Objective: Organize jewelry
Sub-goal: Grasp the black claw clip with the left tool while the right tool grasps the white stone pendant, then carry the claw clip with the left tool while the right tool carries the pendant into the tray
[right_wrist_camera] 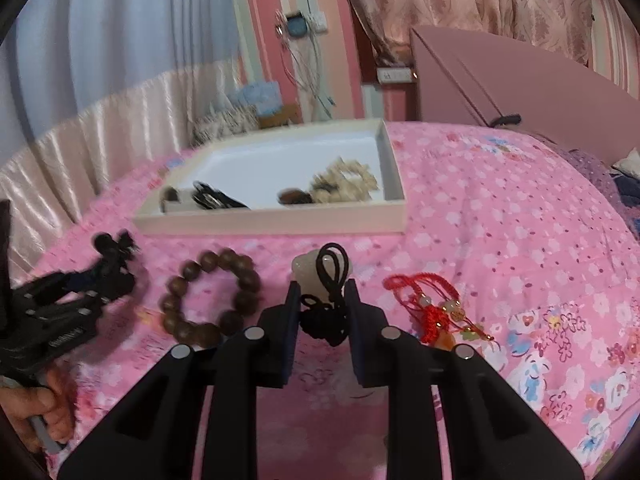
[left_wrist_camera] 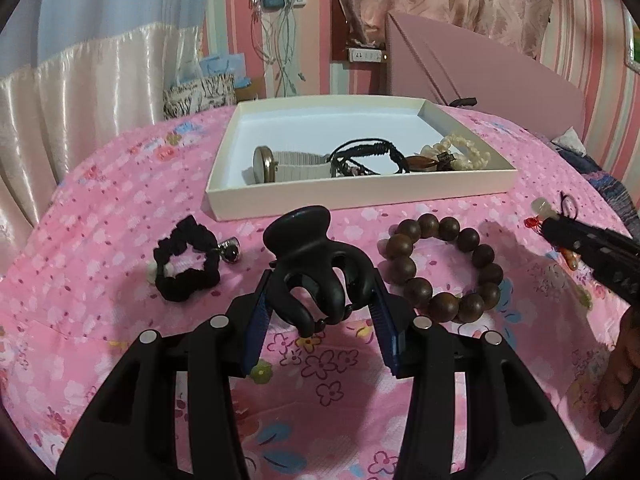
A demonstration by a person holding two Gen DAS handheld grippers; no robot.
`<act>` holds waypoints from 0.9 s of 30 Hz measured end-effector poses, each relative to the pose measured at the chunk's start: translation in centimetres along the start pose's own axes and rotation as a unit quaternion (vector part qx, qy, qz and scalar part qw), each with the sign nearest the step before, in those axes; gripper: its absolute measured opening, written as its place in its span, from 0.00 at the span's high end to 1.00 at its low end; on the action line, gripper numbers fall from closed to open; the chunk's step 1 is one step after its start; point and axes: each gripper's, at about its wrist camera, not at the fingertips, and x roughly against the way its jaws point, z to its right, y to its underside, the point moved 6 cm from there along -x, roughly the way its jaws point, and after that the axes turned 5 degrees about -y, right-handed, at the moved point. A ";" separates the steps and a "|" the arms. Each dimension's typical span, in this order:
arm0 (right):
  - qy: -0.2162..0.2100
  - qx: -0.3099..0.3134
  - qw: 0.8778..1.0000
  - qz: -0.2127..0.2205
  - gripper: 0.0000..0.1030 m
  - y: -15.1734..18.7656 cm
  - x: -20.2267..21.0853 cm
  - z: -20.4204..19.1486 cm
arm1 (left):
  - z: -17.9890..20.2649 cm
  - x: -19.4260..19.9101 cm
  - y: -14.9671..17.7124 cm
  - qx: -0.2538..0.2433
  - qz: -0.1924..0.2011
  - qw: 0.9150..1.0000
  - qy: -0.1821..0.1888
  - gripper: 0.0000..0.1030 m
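My left gripper (left_wrist_camera: 322, 282) is shut on a black hair claw clip (left_wrist_camera: 308, 248), held just above the pink floral bedspread. My right gripper (right_wrist_camera: 323, 294) is shut on the black knotted cord of a pendant with a pale stone (right_wrist_camera: 306, 269). A shallow white tray (left_wrist_camera: 360, 197) lies beyond both; inside it are a watch (left_wrist_camera: 272, 165), a black cord bracelet (left_wrist_camera: 370, 152) and a cream bead bracelet (left_wrist_camera: 466, 151). A brown wooden bead bracelet (left_wrist_camera: 444, 268) lies between the grippers. A black scrunchie (left_wrist_camera: 186, 260) lies left of the clip. A red knotted cord charm (right_wrist_camera: 434, 306) lies right of my right gripper.
The pink floral bedspread (right_wrist_camera: 500, 220) covers the whole surface and falls away at the right. A pink headboard (left_wrist_camera: 480, 76) stands behind the tray, with curtains, gift bags and a wall socket farther back. A hand (right_wrist_camera: 44, 412) grips the left tool's handle.
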 end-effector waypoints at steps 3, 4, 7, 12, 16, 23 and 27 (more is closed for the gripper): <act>0.005 0.001 1.000 0.020 0.78 -0.2 0.8 0.1 | -0.2 0.9 -0.1 -0.002 0.020 1.000 -0.010 0.56; 0.007 0.002 1.000 0.021 0.78 -0.2 0.8 0.0 | -0.1 1.1 -0.2 -0.006 0.024 1.000 -0.013 0.56; 0.008 0.004 1.000 0.021 0.78 -0.2 0.9 0.0 | 0.0 1.4 -0.2 -0.012 0.031 0.999 -0.019 0.56; 0.009 0.001 1.000 0.027 0.78 -0.3 1.0 0.0 | -0.2 1.8 -0.2 -0.007 0.039 0.999 -0.023 0.56; 0.009 0.000 1.000 0.029 0.78 -0.4 1.1 0.1 | -0.4 1.8 -0.3 -0.001 0.038 0.999 -0.020 0.56; -0.010 -0.005 0.999 0.041 0.78 -1.5 2.3 -0.4 | -1.4 3.1 -1.9 0.011 0.045 0.999 -0.021 0.56; -0.019 0.014 0.997 0.069 0.78 -4.7 4.6 -1.7 | -2.4 5.5 -5.1 0.012 0.072 0.997 -0.022 0.56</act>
